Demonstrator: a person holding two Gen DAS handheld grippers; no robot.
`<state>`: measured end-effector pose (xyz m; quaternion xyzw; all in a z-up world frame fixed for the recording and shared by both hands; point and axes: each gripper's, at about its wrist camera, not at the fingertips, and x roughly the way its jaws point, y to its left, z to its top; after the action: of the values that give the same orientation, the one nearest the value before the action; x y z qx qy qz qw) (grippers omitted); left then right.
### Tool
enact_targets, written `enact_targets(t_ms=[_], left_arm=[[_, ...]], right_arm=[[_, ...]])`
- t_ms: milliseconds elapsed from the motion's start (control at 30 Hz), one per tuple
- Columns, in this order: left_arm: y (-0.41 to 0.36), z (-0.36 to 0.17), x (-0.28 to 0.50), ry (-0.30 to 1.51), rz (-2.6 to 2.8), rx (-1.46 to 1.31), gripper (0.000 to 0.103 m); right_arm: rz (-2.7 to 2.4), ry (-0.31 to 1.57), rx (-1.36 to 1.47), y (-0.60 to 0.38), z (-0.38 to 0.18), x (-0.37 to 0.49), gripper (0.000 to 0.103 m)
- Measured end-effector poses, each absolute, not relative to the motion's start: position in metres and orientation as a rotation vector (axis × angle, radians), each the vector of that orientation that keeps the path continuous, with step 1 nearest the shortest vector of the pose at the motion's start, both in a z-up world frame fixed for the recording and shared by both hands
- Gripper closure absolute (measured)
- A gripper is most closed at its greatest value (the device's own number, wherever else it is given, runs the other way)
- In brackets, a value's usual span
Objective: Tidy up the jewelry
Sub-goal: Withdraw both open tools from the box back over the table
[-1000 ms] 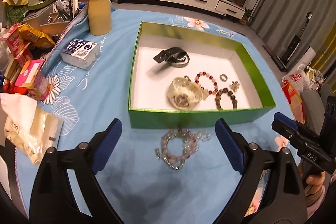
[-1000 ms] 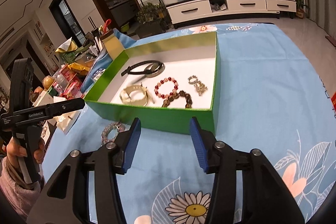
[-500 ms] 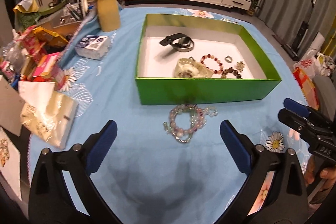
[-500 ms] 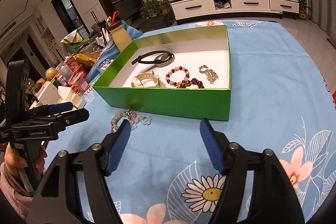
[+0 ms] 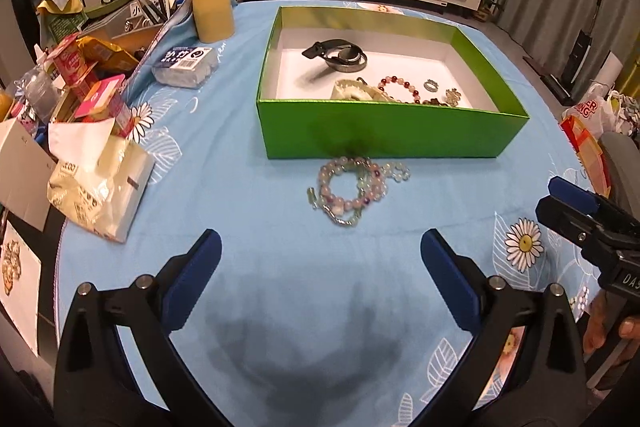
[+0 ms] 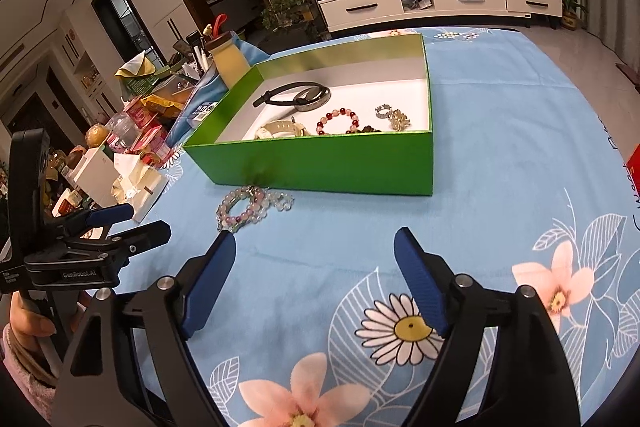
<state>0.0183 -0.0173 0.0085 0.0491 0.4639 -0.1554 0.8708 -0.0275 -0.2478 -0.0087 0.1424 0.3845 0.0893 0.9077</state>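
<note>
left wrist view: your left gripper (image 5: 320,259) is spread wide w/ nothing between the pads, hovering over the blue floral tablecloth (image 5: 248,291). the pale bead bracelets (image 5: 354,189) lie in a loose tangle just outside the near wall of the green box (image 5: 392,131), touching or nearly touching it – the last jewelry left outside, by the look of it. come down straddling the whole tangle, pads low to the cloth, and close slowly so strands don't slip out; lift clear of the box wall before moving over it. inside are a black watch (image 5: 336,53), a cream watch, red beads and small pieces, so drop into the bare white corner. right wrist view: your right gripper (image 6: 314,279) has just been opening, nothing between its jaws, well short of the bracelets (image 6: 250,207) – keep it out of the left's path. snack packets (image 5: 92,67), a yellow bottle (image 5: 210,7) crowd the table's left edge; tv cabinet (image 6: 440,3) behind.
</note>
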Motion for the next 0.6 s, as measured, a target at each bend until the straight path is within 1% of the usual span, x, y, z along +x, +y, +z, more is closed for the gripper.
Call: enact_targets(t_ms=[600], left_arm=[[-0.011, -0.008, -0.009, 1.021, -0.364, 0.087, 0.002]], right_arm=[[0.169, 0.811, 0.339, -0.237, -0.024, -0.06, 0.02]])
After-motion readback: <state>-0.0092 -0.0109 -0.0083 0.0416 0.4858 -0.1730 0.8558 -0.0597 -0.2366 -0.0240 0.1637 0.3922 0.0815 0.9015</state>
